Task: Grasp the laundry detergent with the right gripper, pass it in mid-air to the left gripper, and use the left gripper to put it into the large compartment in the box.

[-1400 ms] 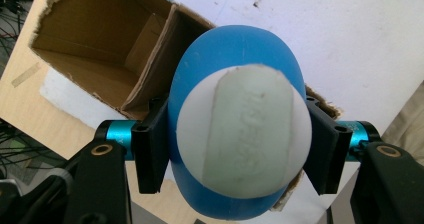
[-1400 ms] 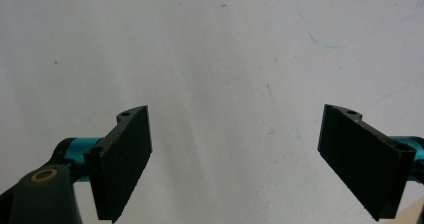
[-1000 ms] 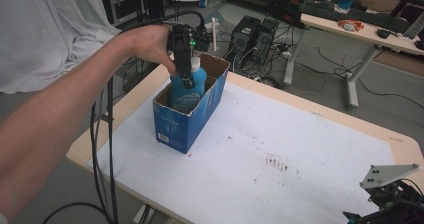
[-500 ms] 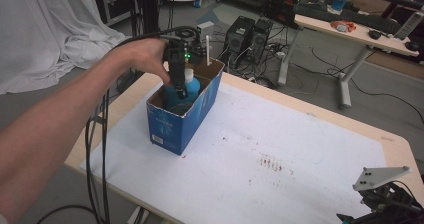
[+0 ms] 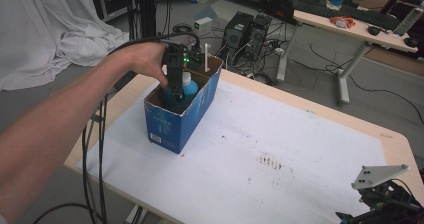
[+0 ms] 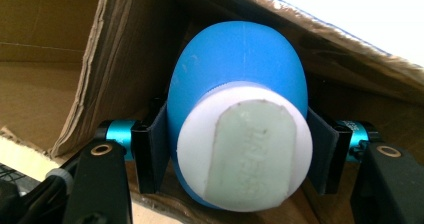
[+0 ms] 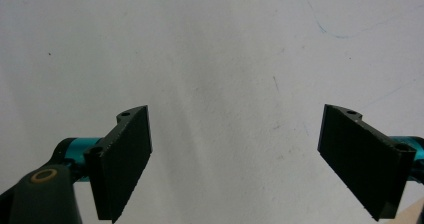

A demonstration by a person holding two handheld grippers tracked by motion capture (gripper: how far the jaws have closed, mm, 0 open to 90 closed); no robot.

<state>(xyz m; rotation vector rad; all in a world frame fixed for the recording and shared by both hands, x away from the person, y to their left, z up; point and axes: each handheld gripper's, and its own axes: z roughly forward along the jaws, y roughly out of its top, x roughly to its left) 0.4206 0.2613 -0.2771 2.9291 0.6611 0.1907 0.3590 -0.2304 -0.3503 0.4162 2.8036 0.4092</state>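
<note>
Blue bottle (image 6: pixel 235 84) clamped between left gripper (image 6: pixel 235 149) fingers (image 6: pixel 152 149), inside cardboard box (image 5: pixel 172 126); right gripper (image 7: pixel 235 159) fingers released.

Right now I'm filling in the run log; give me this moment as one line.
left gripper: shut on blue bottle | bottle: inside blue box | right gripper: open, over white table cover

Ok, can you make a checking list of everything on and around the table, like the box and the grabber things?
Surface: table with a white cover, a few dark specks.
Job's things: blue bottle with a white cap, inside the open blue cardboard box.
Clutter: a white stick upright at the box's far end.
Grippers: left gripper shut on the blue bottle, down in the box; right gripper open, nothing between its jaws, at the table's near right corner.
Cables: black cables hang from the left gripper.
Surroundings: white sheet, computer towers, another desk.
</note>
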